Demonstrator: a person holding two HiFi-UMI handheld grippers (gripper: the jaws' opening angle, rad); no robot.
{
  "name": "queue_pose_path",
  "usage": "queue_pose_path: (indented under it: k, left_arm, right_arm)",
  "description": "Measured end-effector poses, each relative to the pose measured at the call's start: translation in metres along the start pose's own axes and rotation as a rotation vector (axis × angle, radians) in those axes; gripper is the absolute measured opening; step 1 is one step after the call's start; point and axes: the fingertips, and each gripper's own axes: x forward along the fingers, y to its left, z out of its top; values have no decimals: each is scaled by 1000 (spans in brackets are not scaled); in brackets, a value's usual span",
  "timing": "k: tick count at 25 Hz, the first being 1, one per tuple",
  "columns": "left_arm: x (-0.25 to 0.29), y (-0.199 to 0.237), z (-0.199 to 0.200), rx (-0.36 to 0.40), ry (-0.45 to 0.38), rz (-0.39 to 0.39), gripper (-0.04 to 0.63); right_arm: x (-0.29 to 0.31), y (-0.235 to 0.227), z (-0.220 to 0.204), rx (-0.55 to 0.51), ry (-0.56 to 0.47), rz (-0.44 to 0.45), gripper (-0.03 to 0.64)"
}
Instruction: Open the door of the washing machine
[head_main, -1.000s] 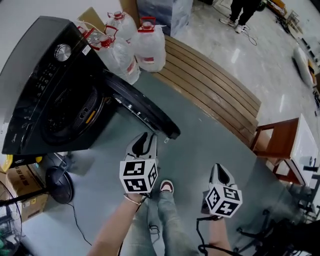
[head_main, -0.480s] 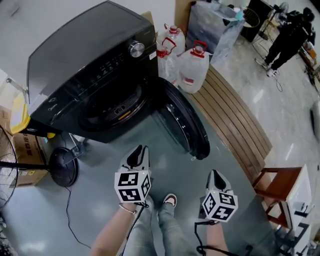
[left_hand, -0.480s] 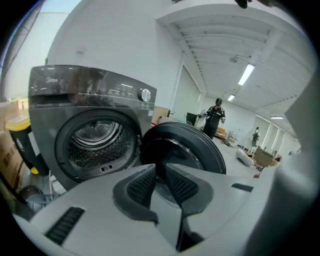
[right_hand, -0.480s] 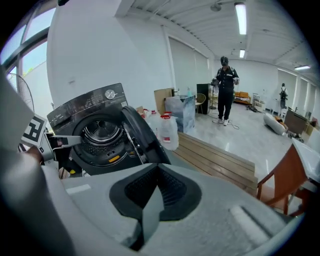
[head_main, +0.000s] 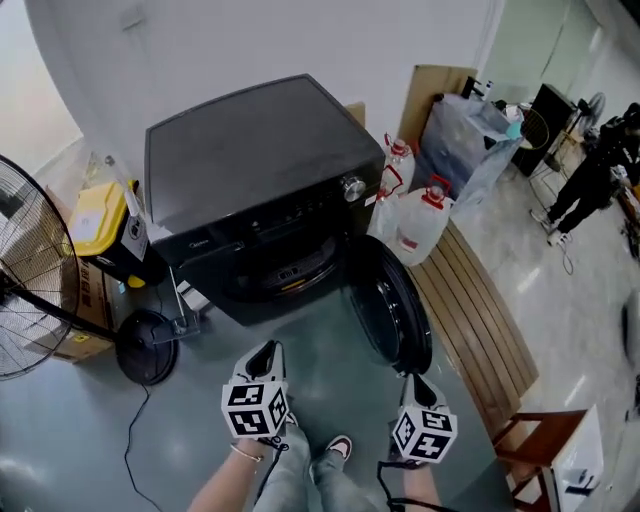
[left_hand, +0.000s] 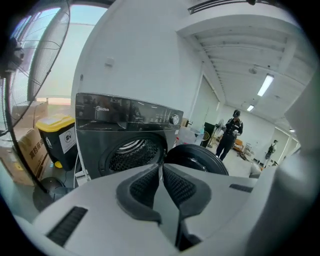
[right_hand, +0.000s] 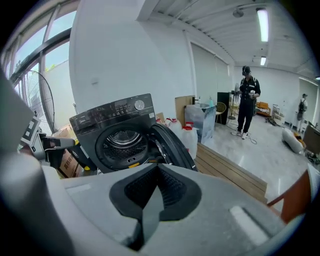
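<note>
The black front-loading washing machine (head_main: 260, 170) stands against the white wall. Its round door (head_main: 390, 310) is swung wide open to the right, and the drum opening (left_hand: 132, 152) is exposed. Both grippers hang in the air in front of it, well short of the door, touching nothing. My left gripper (head_main: 262, 355) is closing; a narrow gap remains between its pads (left_hand: 145, 185), with nothing in it. My right gripper (head_main: 415, 385) is shut and empty, its pads (right_hand: 172, 190) meeting at the tip. In the right gripper view the open door (right_hand: 170, 145) shows edge-on beside the drum.
Water jugs (head_main: 420, 225) and a wrapped bundle (head_main: 465, 145) stand right of the machine, beside a slatted wooden bench (head_main: 480, 320). A standing fan (head_main: 40, 270) with its round base (head_main: 147, 347), a yellow-lidded bin (head_main: 105, 225) and a cardboard box are at left. A person (head_main: 595, 170) stands far right.
Both grippers have drawn back from the door and risen, and the head view has lifted to take in the whole machine. The left jaws have narrowed. The door stays open.
</note>
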Motion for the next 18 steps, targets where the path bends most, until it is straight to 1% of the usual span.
queue_pose_path:
  k: [3,9,14,18]
  left_arm:
    - [-29,6,18,-24,-14,0,28]
    - [-72,23,51,-28,-54,8,26]
    - [-103,34,75,-13,-82,29,23]
    - [-121,36,103,6,-129,42,18]
  right_arm:
    - [-11,25,25,-25,-21,31,5]
    - [-24,62,81,-64,-80,65,5]
    - [-43,78,115,-99,-115,83,5]
    - [-59,81,137,-124,-146,81,5]
